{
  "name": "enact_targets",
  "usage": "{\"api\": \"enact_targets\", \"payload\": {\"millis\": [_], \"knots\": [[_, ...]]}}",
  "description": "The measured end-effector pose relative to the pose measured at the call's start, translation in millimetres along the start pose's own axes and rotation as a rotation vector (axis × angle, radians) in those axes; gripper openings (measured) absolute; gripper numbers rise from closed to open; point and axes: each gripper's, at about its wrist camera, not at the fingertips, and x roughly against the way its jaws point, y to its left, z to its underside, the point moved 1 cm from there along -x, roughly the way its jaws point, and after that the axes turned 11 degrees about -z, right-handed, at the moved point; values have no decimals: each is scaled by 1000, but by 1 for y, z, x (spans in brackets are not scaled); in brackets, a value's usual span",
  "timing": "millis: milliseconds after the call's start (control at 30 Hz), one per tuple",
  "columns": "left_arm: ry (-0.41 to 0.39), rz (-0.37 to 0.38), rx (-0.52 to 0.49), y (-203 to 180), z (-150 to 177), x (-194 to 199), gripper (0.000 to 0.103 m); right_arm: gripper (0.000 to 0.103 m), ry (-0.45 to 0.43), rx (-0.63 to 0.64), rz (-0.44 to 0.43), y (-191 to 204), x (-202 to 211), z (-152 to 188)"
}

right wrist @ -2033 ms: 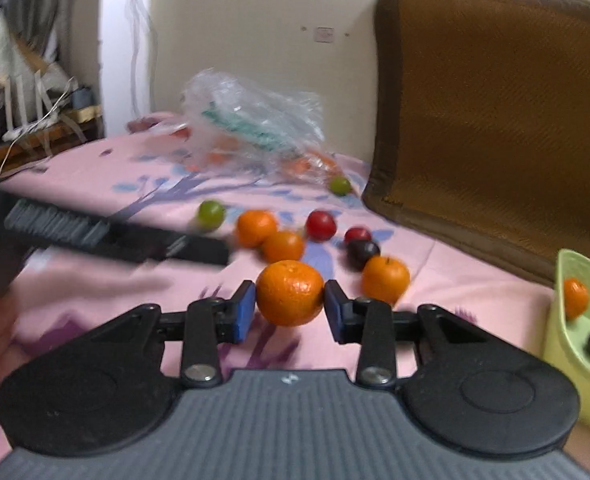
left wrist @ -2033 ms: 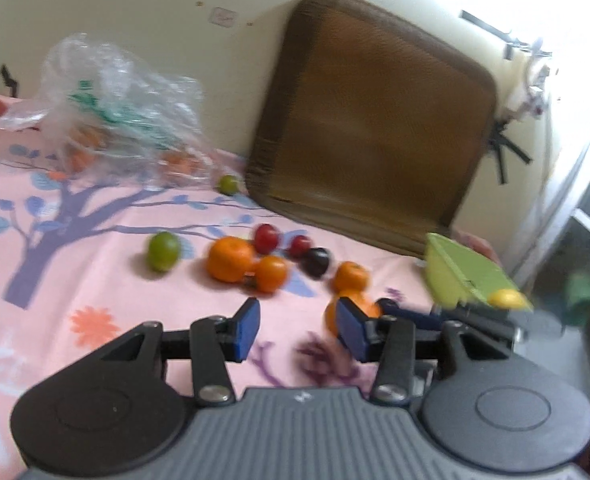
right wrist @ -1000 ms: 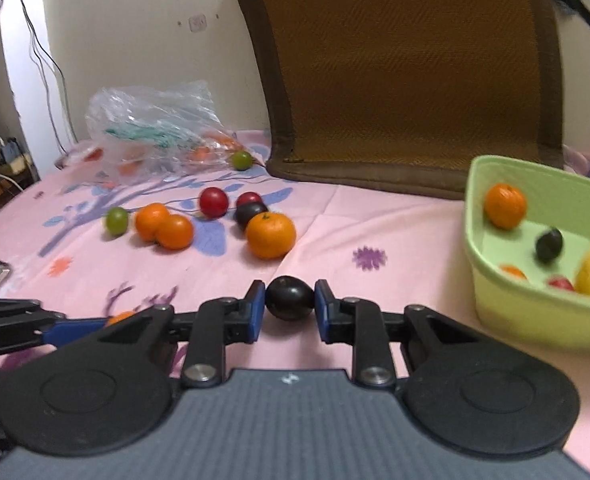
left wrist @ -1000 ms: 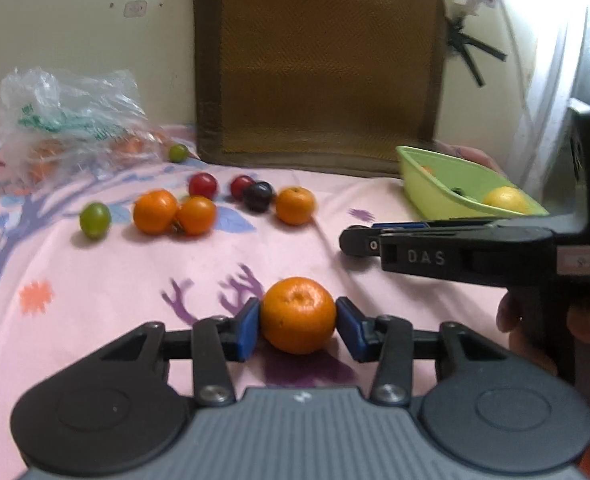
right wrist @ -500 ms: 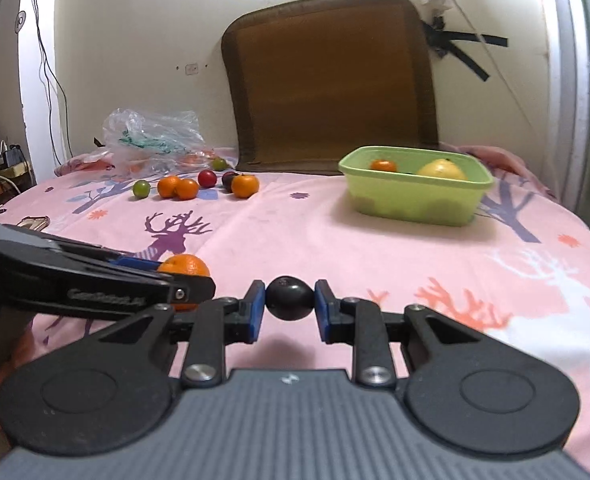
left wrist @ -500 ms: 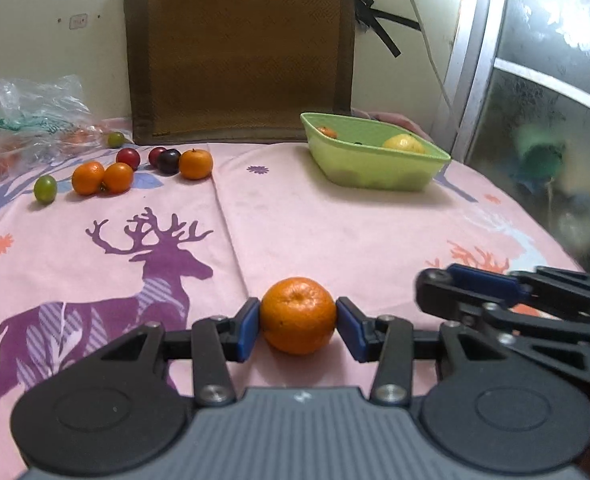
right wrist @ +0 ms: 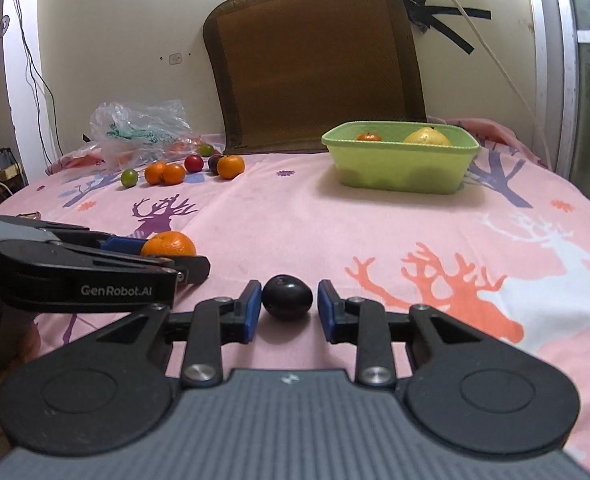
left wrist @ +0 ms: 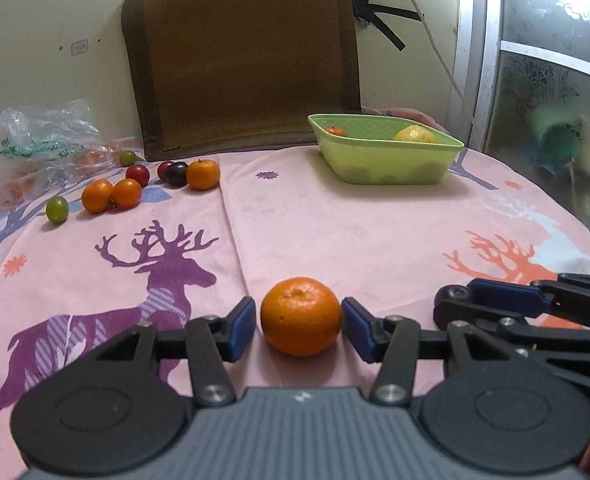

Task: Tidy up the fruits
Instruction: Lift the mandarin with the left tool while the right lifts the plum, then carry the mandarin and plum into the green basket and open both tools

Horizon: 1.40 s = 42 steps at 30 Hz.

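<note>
My left claw [left wrist: 298,321] stands apart around the orange [left wrist: 301,316], which probably rests on the pink cloth [left wrist: 335,232]. My right claw [right wrist: 288,307] is apart around the dark plum [right wrist: 287,297]. Ahead, open cloth reaches the green basket [right wrist: 399,168].

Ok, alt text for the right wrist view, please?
The right gripper, fingers open, frames a dark plum lying on a pink deer-print cloth. At left, the left gripper flanks an orange; a green bin sits behind.
</note>
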Motion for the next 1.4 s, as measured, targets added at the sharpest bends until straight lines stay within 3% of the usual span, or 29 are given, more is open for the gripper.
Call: {"api": "enact_targets", "payload": {"millis": [333,467,1100,1400], "knots": [[-7,0,-27,-3,2,0,54,34,13,11,-13,-1,-2,0],[-9,-1,-36,-5,2,0,55,41,14,9,-12,-1,-2,0],[-7,-6,-40,-5,2,0,56,41,18,8,-16,-3,-2,-1],[-2,-3,-36,-4,1,0,62,42,17,25,-5,-1,0,2]]}}
